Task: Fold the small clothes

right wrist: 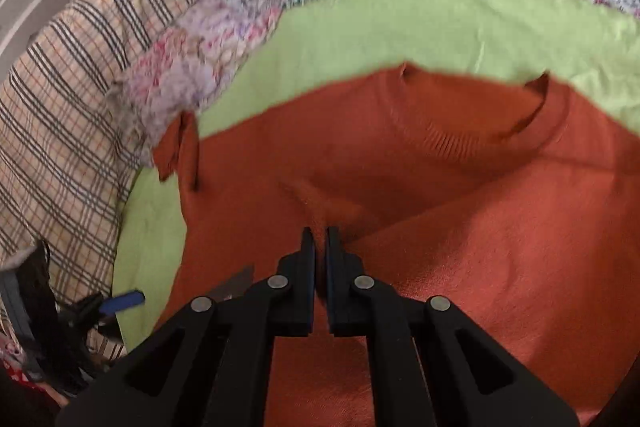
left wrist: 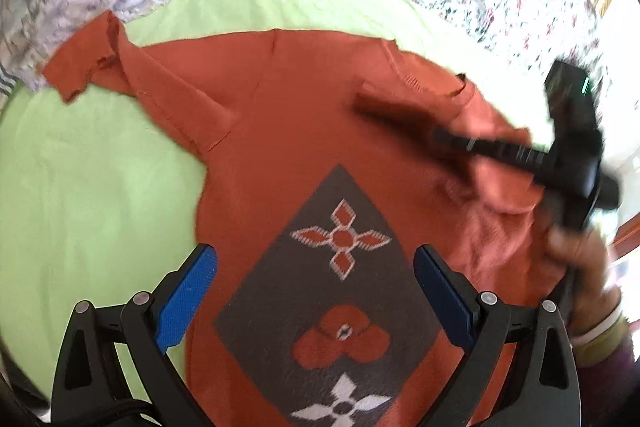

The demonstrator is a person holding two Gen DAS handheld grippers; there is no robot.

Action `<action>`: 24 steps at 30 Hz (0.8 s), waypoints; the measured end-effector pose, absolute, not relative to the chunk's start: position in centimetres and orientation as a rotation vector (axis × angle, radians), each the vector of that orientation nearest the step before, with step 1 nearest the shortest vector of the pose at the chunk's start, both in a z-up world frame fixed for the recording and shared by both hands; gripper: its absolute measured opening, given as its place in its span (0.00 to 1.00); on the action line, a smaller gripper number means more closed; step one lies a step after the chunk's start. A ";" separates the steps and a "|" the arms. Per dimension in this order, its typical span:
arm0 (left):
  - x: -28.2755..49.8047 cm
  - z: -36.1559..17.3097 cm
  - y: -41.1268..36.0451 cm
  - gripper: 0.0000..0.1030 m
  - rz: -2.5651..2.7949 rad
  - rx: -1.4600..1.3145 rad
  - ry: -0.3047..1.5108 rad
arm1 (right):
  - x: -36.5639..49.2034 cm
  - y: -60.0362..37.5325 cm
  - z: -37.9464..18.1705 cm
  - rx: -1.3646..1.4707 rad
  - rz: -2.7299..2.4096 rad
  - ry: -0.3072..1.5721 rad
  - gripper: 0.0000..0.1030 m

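My left claw [left wrist: 316, 299] hung wide over the orange sweater [left wrist: 304, 99]; my right claw [right wrist: 320, 247] pinched its sleeve inward. Folding had just begun; far sleeve [left wrist: 80, 63] remained.

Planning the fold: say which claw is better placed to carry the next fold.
Right. The right claw is shut on a pinch of the orange sweater's cloth, that side already lifted over. The left claw hangs open above the patterned front, gripping nothing.

Rust-orange knit sweater [left wrist: 304, 115] with grey diamond motif lies front-up, one sleeve folded across its chest.
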State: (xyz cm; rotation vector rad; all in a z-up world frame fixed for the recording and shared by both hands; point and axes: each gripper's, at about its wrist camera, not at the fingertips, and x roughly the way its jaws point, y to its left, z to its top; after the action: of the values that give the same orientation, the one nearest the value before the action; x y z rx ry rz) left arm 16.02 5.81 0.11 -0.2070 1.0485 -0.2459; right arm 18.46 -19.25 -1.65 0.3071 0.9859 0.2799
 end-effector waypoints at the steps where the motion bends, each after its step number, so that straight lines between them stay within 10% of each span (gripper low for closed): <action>1: 16.7 0.1 6.0 0.96 -0.266 -0.230 1.051 | 18.2 -19.0 -2.3 0.318 0.281 1.006 0.09; 5: 20.6 0.0 5.4 0.96 -0.367 -0.306 1.057 | 16.5 -20.0 -3.0 0.349 0.299 1.008 0.38; 17: 35.1 -4.6 -3.8 0.94 -0.630 -0.161 1.220 | 6.4 -24.4 1.6 0.439 0.154 0.837 0.45; 19: 34.5 -4.4 -5.0 0.69 -0.644 -0.093 1.170 | 5.0 -25.3 2.0 0.460 0.120 0.815 0.45; 21: 33.8 -4.4 -5.6 0.07 -0.657 -0.075 1.151 | 4.0 -26.1 2.3 0.479 0.093 0.799 0.45; 24: 31.8 -3.1 -4.6 0.07 -0.627 -0.087 1.071 | 3.4 -26.9 2.8 0.496 0.066 0.780 0.45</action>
State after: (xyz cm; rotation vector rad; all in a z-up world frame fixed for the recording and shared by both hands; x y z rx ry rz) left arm 31.82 -4.61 -3.06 -0.0871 1.0707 -0.6267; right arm 3.43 -26.85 2.79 0.4964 0.7795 0.0663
